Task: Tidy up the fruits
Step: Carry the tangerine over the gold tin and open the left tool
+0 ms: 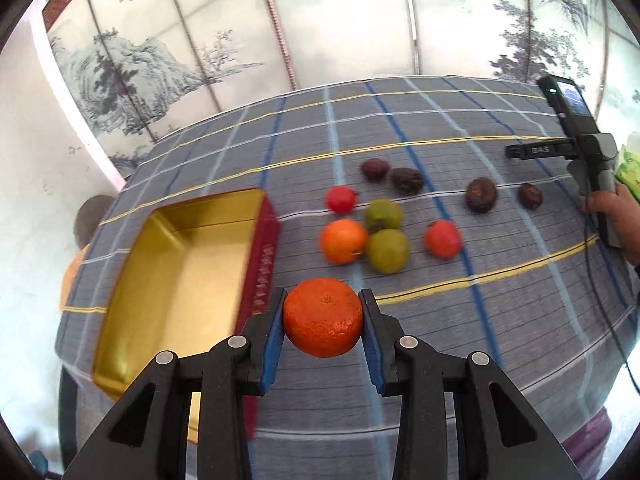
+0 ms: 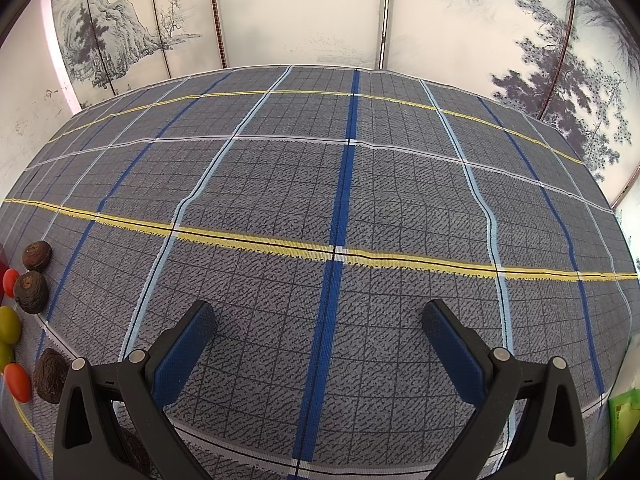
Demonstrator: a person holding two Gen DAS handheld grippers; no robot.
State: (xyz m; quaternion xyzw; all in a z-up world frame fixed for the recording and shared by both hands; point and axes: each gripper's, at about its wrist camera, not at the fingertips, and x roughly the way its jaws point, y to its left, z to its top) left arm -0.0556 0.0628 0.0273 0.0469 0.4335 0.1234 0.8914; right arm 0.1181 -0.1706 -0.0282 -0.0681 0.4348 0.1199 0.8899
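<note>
My left gripper [image 1: 322, 320] is shut on an orange [image 1: 322, 317] and holds it above the cloth, just right of an open red tin with a gold inside [image 1: 180, 280]. On the cloth beyond lie another orange [image 1: 343, 241], two green fruits [image 1: 387, 251], two red fruits [image 1: 442, 239] and several dark wrinkled fruits [image 1: 481, 195]. My right gripper [image 2: 319, 322] is open and empty over bare cloth; it also shows in the left wrist view [image 1: 520, 152] at the far right. Some fruits [image 2: 31, 292] show at the right wrist view's left edge.
A grey checked tablecloth [image 2: 340, 184] with blue and yellow stripes covers the table. A painted folding screen [image 1: 320, 20] stands behind it. A green packet [image 2: 622, 420] lies at the table's right edge.
</note>
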